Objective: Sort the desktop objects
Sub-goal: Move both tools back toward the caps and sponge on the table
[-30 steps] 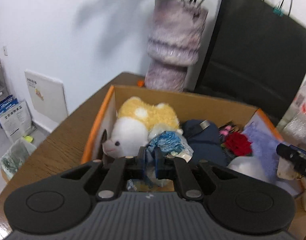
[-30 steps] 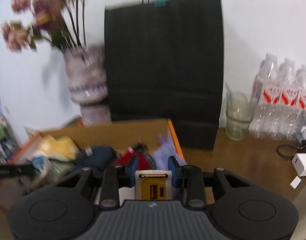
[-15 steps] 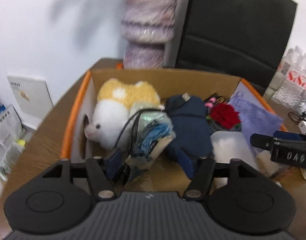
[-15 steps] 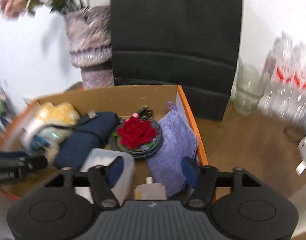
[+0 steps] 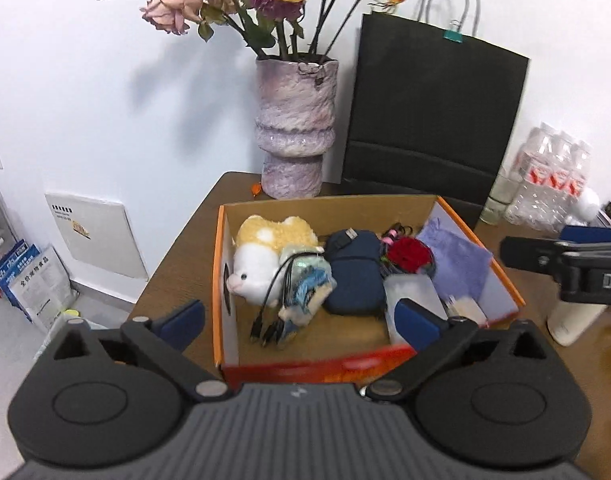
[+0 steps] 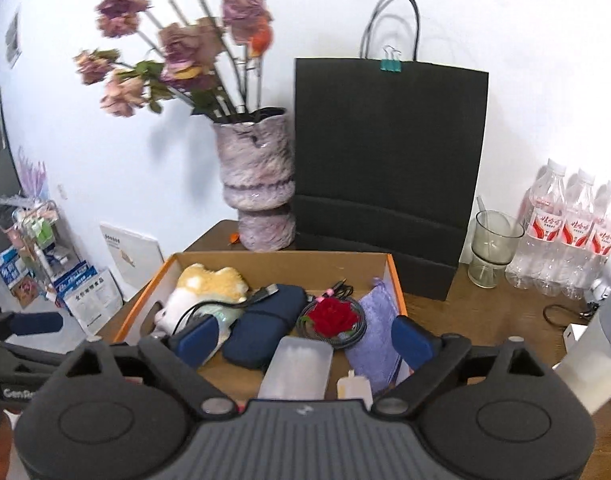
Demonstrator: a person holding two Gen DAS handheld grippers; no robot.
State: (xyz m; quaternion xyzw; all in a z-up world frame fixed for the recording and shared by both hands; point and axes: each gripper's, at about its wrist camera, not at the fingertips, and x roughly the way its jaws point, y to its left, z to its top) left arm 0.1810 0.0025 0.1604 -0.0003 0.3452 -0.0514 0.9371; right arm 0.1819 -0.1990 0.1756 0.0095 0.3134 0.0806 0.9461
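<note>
- Wood-grain surface [image 5: 177,256] carried an orange-edged cardboard box [image 5: 221,280] near its back left corner, with a wall panel [image 5: 95,236] and stacked packets on the floor off to its left.
- Left tongs [image 5: 299,318] hovered above the box's near wall, jaws spreading wide and opening further, with nothing pinched between the blue pads.
- At the box's left end lay a yellow-and-white plush toy [image 5: 265,248], its snout towards the left wall.
- Just beside the plush sat a pale blue bundle with black cables [image 5: 301,284] trailing towards the near wall.
- Next came a navy pouch [image 5: 355,272], touching the bundle on one side.
- A red rose [image 5: 409,254] rested on a dark round disc behind a translucent plastic case [image 6: 299,364].
- A lilac cloth bag [image 5: 457,260] leaned against the box's right wall, with a small cream-coloured item [image 6: 353,388] near its front edge.
- Right tongs [image 6: 305,344] hung over the near right part of the box, jaws opening too and empty.
- Behind the box stood a mottled purple vase [image 6: 257,184] of dried roses, then a black paper bag [image 6: 389,168].
- Farther right were a glass cup [image 6: 493,248] and a pack of water bottles [image 6: 569,228].
</note>
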